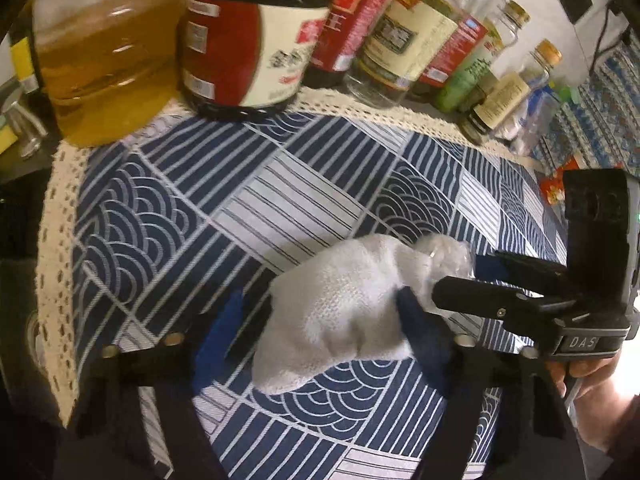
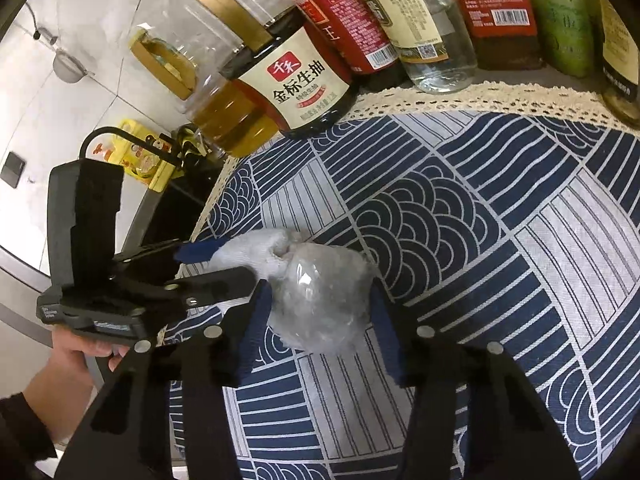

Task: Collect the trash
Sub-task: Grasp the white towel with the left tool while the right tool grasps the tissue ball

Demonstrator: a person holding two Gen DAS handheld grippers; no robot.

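Note:
A crumpled white paper towel (image 1: 340,308) lies on the blue patterned cloth (image 1: 200,208), joined to a ball of clear plastic wrap (image 2: 324,300). My left gripper (image 1: 320,320) is open, its blue-padded fingers on either side of the towel. My right gripper (image 2: 320,316) has its fingers against both sides of the plastic ball. In the left wrist view the right gripper (image 1: 480,284) reaches in from the right to the plastic end (image 1: 444,256). In the right wrist view the left gripper (image 2: 216,264) reaches in from the left to the towel (image 2: 256,252).
Sauce and oil bottles stand in a row along the cloth's far lace edge: a large oil jug (image 1: 104,52), a soy sauce bottle (image 2: 296,80), red-labelled bottles (image 1: 352,20) and small glass jars (image 1: 508,92). A dark stove (image 2: 172,208) lies left of the cloth.

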